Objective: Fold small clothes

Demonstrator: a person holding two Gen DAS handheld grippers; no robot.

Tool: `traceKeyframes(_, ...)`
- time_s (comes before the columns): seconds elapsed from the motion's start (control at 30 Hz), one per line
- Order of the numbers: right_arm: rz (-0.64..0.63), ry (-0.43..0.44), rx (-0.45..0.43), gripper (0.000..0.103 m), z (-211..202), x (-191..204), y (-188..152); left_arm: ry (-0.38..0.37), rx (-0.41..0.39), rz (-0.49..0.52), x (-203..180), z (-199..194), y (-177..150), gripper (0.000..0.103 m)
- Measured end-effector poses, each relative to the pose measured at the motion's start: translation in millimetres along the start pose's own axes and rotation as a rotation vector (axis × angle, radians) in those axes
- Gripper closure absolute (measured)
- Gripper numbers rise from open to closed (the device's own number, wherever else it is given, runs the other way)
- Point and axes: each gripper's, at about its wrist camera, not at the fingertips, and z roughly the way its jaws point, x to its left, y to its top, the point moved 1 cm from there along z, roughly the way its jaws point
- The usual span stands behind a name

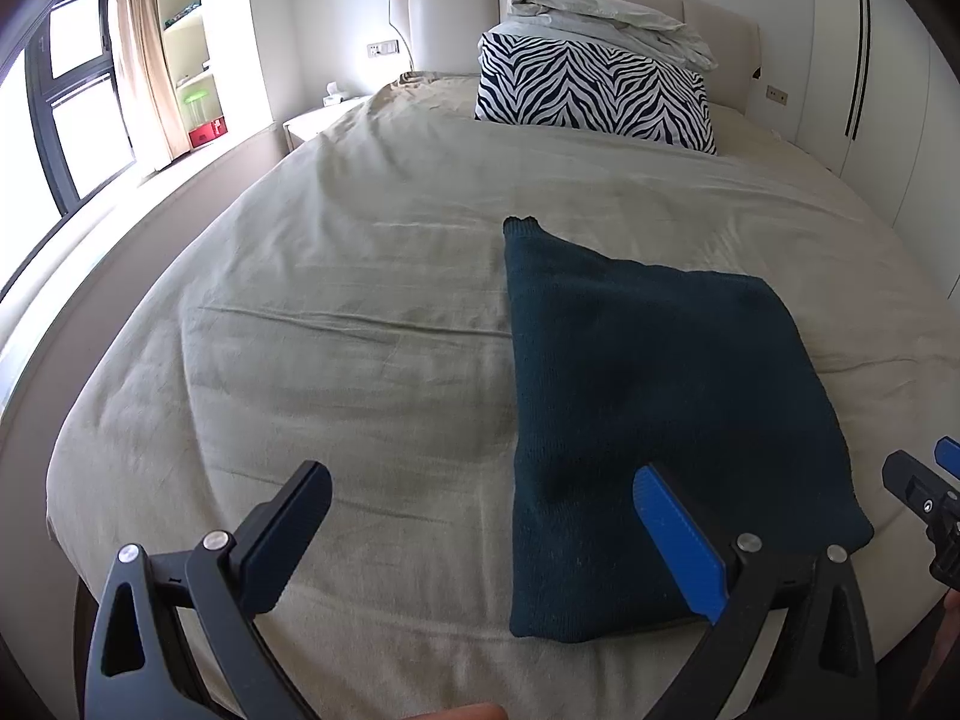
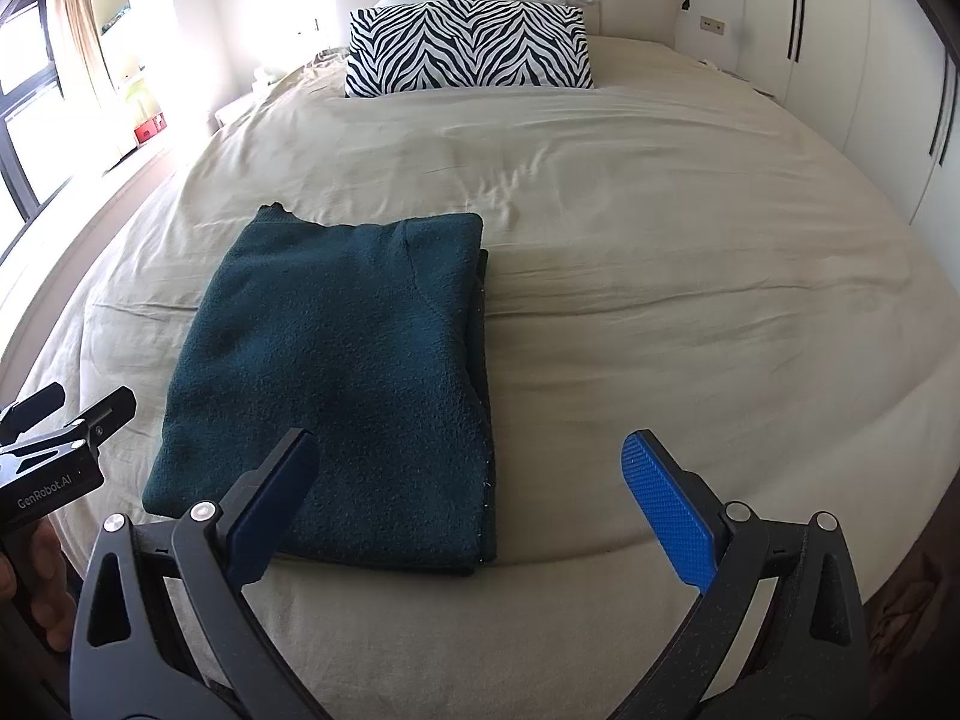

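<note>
A dark teal knitted garment (image 1: 654, 396) lies folded into a rectangle on the beige bed (image 1: 336, 312); it also shows in the right wrist view (image 2: 336, 372). My left gripper (image 1: 480, 480) is open and empty, held above the bed with its right finger over the garment's near left part. My right gripper (image 2: 468, 450) is open and empty, above the garment's near right edge. The right gripper's tip shows at the right edge of the left wrist view (image 1: 924, 480). The left gripper shows at the left edge of the right wrist view (image 2: 66, 420).
A zebra-patterned pillow (image 1: 594, 90) with a folded pale duvet (image 1: 612, 18) on top stands at the headboard. A window (image 1: 66, 102) and shelves are on the left, white wardrobes (image 1: 870, 90) on the right. Beige sheet (image 2: 690, 276) stretches right of the garment.
</note>
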Motion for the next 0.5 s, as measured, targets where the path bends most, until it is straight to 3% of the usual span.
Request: traceKeyframes(0.5, -0.003, 0.001, 0.0, 0.0, -1.1, 2.3, -0.4, 0.0, 0.001, 0.0, -0.2, -0.4, 0.2, 0.0)
